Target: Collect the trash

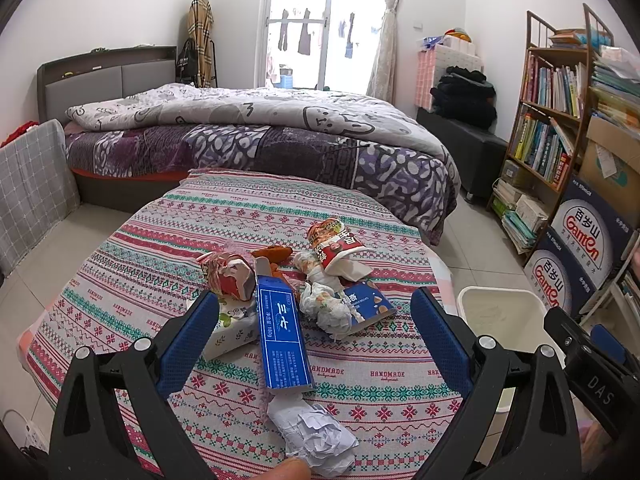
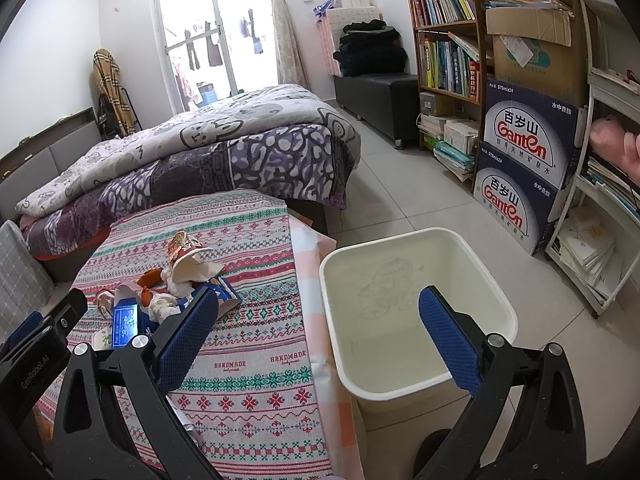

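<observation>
Trash [image 1: 304, 300] lies heaped mid-table on the patterned cloth [image 1: 380, 380]: a blue box [image 1: 280, 344], crumpled paper [image 1: 316, 436] near me, a crushed cup [image 1: 336, 244] farther off. My left claw [image 1: 316, 328] hangs wide open above it, gripping nothing. My right claw [image 2: 320, 324] gapes empty over the white bin [image 2: 496, 304], right of the table.

The left wrist view looks down close over the table [image 1: 400, 372] toward the bed [image 1: 256, 128]. The right wrist view faces the same way, nearer the white bin [image 2: 404, 394]; both share table, bin, bed.
</observation>
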